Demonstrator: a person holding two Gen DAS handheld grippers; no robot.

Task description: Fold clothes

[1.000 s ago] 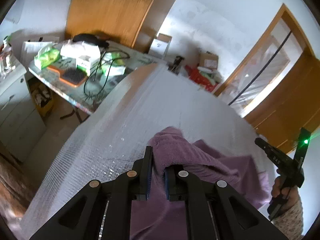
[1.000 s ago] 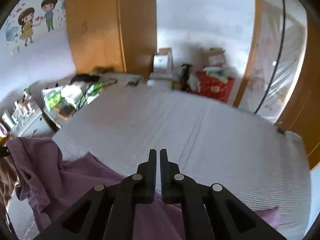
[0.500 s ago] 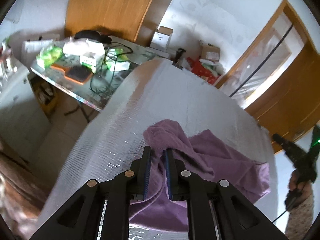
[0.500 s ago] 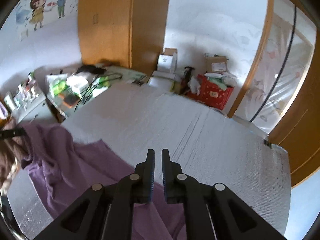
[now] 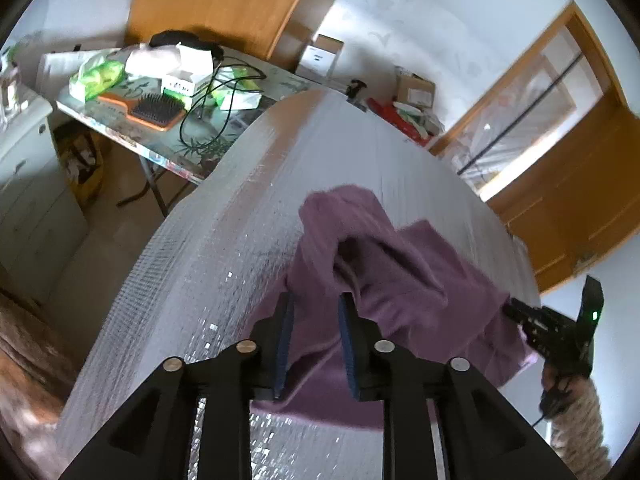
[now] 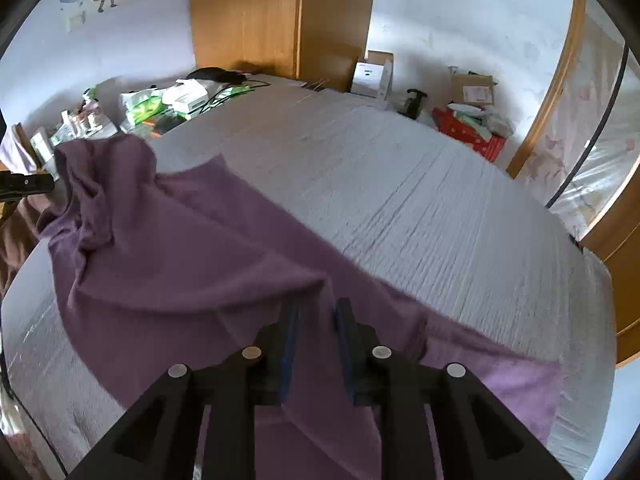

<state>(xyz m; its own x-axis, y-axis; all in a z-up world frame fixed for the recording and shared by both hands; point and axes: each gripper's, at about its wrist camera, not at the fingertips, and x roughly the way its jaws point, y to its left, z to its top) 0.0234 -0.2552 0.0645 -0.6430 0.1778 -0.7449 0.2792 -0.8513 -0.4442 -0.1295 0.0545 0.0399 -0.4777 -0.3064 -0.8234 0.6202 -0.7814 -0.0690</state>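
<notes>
A purple garment [image 5: 400, 280] lies spread across the grey bed cover [image 5: 220, 240], with one end still humped up. My left gripper [image 5: 316, 304] sits low over that hump. Its jaws are opening, and loose cloth lies between them without being pinched. In the right wrist view the garment [image 6: 180, 260] runs diagonally over the bed [image 6: 400, 200]. My right gripper [image 6: 317, 308] is at a small raised peak of the cloth. Its jaws are opening too, with fabric slack in the gap. Each view catches the other gripper at its edge: the right gripper [image 5: 516, 312] and the left gripper [image 6: 44, 183].
A cluttered side table [image 5: 160, 136] with a hairbrush [image 5: 156, 110], boxes and cables stands left of the bed. White drawers [image 5: 32, 184] are beside it. A wooden wardrobe [image 6: 280, 16], cartons and a red crate [image 6: 468, 136] stand beyond the bed's far end. A wooden door [image 5: 580, 184] is on the right.
Both grippers came down toward the bed and their jaws went from closed on the cloth to apart. The garment, held up before, now lies spread on the cover.
</notes>
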